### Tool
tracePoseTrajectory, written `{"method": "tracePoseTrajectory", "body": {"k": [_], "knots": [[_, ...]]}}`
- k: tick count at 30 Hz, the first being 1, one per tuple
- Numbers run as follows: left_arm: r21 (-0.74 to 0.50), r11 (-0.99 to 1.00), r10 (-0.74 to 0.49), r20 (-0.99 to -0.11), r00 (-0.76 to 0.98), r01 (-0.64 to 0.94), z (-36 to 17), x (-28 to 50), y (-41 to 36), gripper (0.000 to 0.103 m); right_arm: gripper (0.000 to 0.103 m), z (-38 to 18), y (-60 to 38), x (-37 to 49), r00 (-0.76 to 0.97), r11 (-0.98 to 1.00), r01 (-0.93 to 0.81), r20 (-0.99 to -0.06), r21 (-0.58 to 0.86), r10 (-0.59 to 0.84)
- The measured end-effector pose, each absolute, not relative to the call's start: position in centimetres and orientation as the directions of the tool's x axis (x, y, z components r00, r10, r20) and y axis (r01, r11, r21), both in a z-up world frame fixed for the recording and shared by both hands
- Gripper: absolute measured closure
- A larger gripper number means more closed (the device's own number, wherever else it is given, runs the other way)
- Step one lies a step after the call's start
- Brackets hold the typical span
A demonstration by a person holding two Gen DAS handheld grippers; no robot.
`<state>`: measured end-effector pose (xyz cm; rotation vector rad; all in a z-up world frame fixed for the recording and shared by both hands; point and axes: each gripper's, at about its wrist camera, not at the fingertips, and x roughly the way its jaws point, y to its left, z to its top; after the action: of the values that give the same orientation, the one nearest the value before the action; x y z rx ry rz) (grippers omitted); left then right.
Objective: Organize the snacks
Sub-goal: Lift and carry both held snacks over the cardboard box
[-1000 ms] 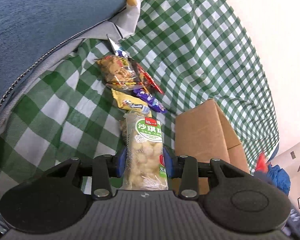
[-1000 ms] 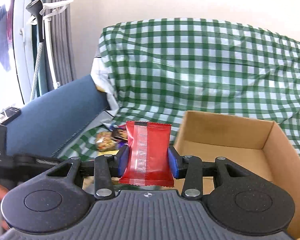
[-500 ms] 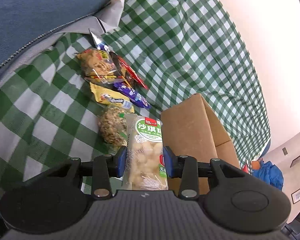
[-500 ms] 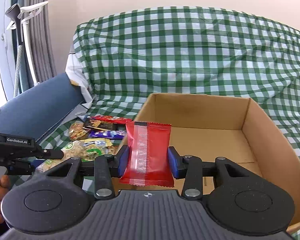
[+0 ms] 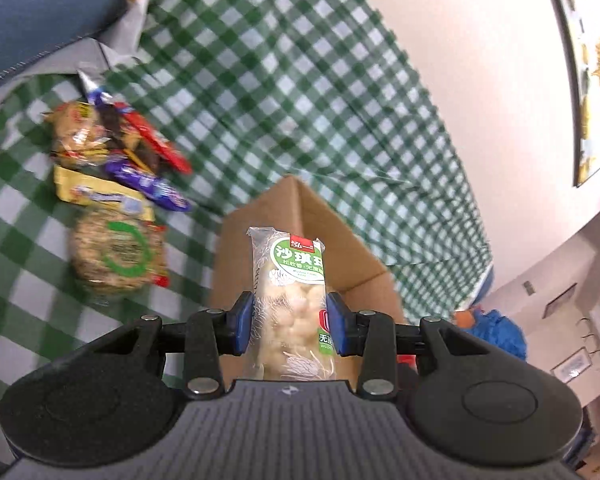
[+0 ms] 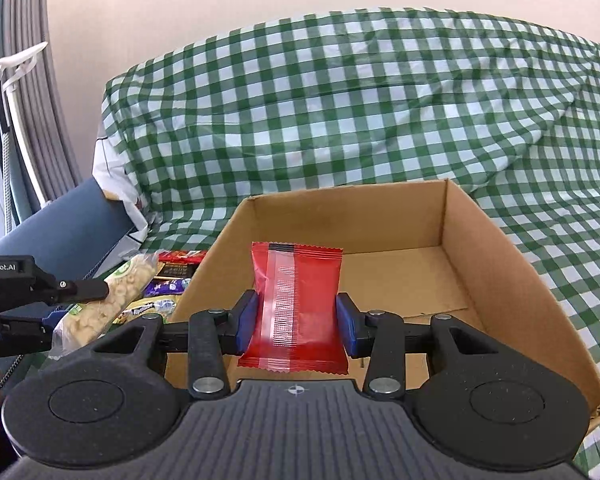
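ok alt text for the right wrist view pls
The right hand-held gripper grips a red snack packet over an open, empty-looking cardboard box on green checked cloth. At left, the left hand-held gripper holds a puffed snack pack.

I'm seeing the cardboard box lying open-topped, floor bare | its near left wall is standing before my left gripper | snack pile is crowding the checked cloth left of it.
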<state>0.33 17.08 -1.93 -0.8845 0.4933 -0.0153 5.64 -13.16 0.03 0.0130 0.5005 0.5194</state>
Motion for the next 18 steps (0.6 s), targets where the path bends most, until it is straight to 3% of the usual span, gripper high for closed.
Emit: {"method": "tracePoseTrajectory", "body": {"k": [7, 18], "knots": [[-0.762, 0.641, -0.270, -0.339, 0.901, -0.095, -1.1, 1.6, 13.9, 0.060, 0.059, -0.2, -14.8, 6.2, 0.759, 0.877, -0.454, -0.449, 0.157, 0.473], [-0.757, 0.654, -0.378, -0.322, 0.868, 0.005, -1.4, 3.0, 10.7, 0.060, 0.059, -0.4, -16.8, 6.8, 0.776, 0.893, -0.408, -0.443, 0.189, 0.448]]}}
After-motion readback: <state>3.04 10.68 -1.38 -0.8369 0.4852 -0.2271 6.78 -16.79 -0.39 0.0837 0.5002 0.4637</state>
